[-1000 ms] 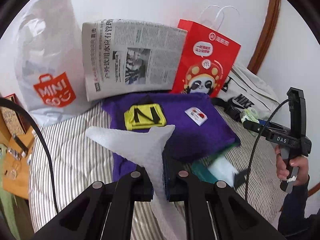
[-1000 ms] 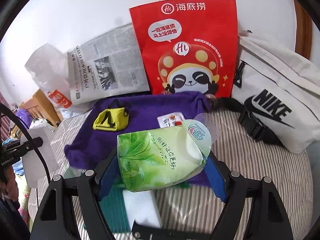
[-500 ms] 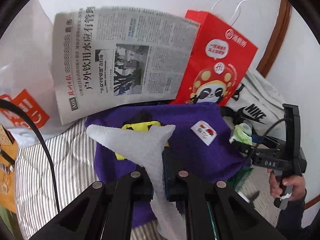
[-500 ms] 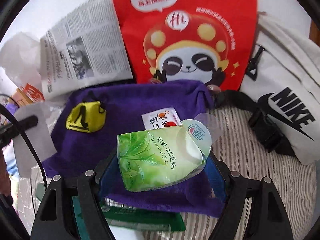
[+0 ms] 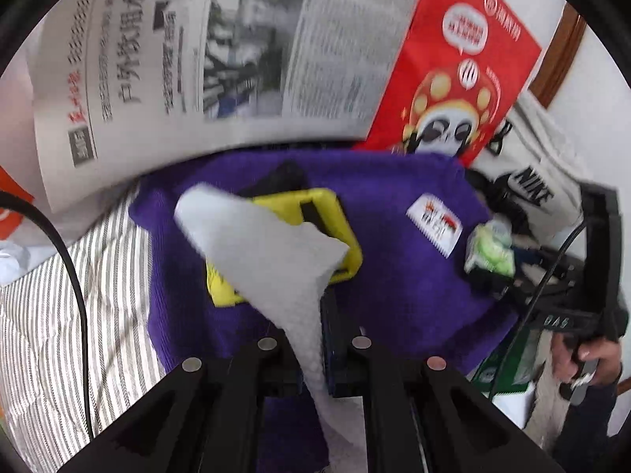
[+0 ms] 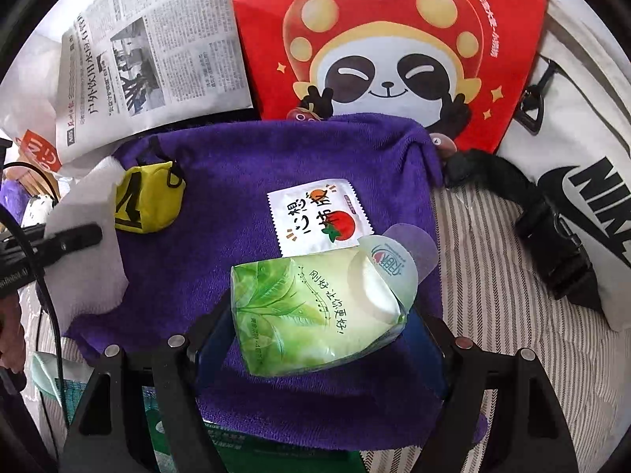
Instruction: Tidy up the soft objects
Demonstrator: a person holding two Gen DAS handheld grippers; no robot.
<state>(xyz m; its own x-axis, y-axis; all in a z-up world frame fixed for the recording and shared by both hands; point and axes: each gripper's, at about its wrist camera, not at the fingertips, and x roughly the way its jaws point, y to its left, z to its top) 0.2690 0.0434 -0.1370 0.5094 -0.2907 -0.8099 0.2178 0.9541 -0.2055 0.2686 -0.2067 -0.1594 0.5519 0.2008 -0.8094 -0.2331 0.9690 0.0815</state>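
Note:
My left gripper (image 5: 315,315) is shut on a white foam sheet (image 5: 272,252), held above a purple towel (image 5: 398,276) on the striped bed. My right gripper (image 6: 319,339) is shut on a green tissue pack (image 6: 315,311), held over the towel's (image 6: 276,149) near part. On the towel lie a yellow pouch (image 6: 148,201) and a small white sachet (image 6: 319,216). The pouch (image 5: 315,213) sits partly behind the foam in the left wrist view. The right gripper with the tissue pack (image 5: 491,252) shows at the right of the left wrist view.
A newspaper (image 6: 150,51), a red panda paper bag (image 6: 386,47) and a white Nike bag (image 6: 583,149) stand against the wall behind the towel. A white plastic bag with orange print (image 6: 35,149) is at the left. Green packets (image 6: 252,453) lie under the towel's near edge.
Both grippers have moved forward toward the wall and now sit over the purple towel. Each still holds its object.

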